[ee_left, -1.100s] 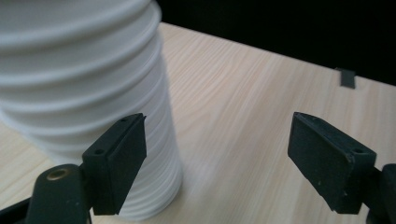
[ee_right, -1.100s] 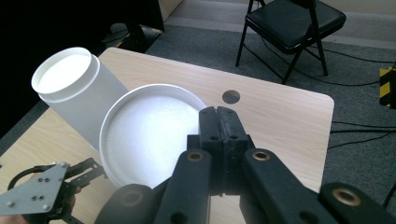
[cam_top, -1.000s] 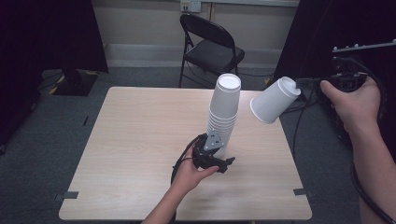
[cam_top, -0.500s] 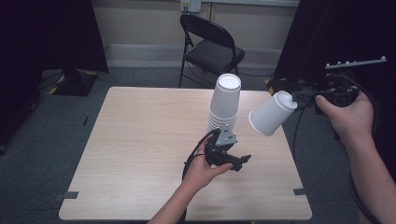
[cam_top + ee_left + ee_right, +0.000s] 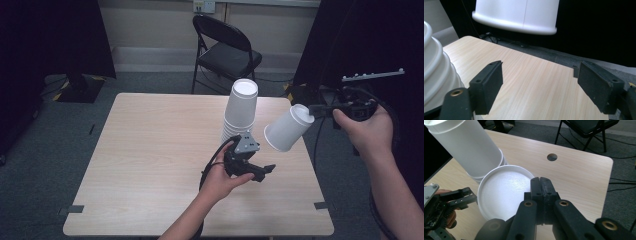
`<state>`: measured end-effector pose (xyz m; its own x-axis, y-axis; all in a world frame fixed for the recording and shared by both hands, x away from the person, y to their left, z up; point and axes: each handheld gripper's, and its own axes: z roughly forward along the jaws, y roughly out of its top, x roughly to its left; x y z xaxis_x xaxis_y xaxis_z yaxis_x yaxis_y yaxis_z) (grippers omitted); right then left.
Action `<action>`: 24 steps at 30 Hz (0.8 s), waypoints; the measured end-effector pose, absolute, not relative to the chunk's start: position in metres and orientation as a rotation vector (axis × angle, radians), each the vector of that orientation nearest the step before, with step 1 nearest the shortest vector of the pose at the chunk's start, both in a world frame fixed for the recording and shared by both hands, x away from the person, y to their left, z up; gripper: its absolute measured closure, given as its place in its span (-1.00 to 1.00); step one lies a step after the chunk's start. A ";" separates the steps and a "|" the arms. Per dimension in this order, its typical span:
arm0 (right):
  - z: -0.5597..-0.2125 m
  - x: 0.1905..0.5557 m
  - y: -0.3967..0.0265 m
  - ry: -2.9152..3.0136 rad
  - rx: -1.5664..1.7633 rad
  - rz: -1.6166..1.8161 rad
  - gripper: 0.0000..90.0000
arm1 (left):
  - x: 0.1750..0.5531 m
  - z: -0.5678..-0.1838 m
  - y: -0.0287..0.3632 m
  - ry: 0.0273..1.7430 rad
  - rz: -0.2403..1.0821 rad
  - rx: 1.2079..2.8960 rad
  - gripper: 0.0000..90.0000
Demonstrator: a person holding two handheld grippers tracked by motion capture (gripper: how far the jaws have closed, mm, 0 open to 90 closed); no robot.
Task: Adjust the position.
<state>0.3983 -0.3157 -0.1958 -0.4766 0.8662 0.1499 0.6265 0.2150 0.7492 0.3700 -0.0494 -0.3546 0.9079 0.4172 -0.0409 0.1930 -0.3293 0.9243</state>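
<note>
A tall stack of upturned white paper cups stands on the wooden table, right of its middle. My right gripper hangs over the table's right edge, shut on the base rim of a single white cup that tilts mouth-down toward the left. In the right gripper view the shut jaws pinch that cup's base rim, with the stack just beyond. My left gripper is open, low beside the stack's foot. Its view has the stack at left and the held cup above.
A black folding chair stands behind the table. A round hole is cut in the tabletop near its far right corner. Dark curtains flank both sides. Cables trail from each gripper.
My right gripper has carried the single cup down and left, closer to the stack. My left gripper has slid right, away from the stack's foot.
</note>
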 end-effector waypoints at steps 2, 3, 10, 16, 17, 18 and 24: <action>-0.200 0.399 -0.313 2.206 1.398 1.131 1.00 | 0.370 -0.355 -0.050 0.446 0.239 1.914 -0.53; -0.204 0.400 -0.309 2.220 1.399 1.128 1.00 | 0.371 -0.355 -0.050 0.448 0.237 1.917 -0.52; -0.214 0.400 -0.299 2.256 1.382 1.127 1.00 | 0.372 -0.353 -0.051 0.449 0.227 1.913 -0.48; -0.219 0.397 -0.301 2.255 1.387 1.154 1.00 | 0.373 -0.357 -0.051 0.455 0.217 1.907 -0.43; -0.219 0.397 -0.300 2.256 1.391 1.159 1.00 | 0.372 -0.358 -0.051 0.456 0.214 1.906 -0.41; -0.220 0.397 -0.300 2.257 1.390 1.166 1.00 | 0.372 -0.358 -0.052 0.453 0.220 1.912 -0.40; -0.223 0.397 -0.300 2.266 1.394 1.198 1.00 | 0.373 -0.359 -0.048 0.451 0.238 1.892 -0.20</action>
<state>0.3973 -0.3000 -0.2230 -0.5245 0.8238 0.2151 0.6416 0.2163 0.7359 0.3731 -0.0478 -0.3585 0.9066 0.4189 -0.0507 0.1937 -0.3064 0.9320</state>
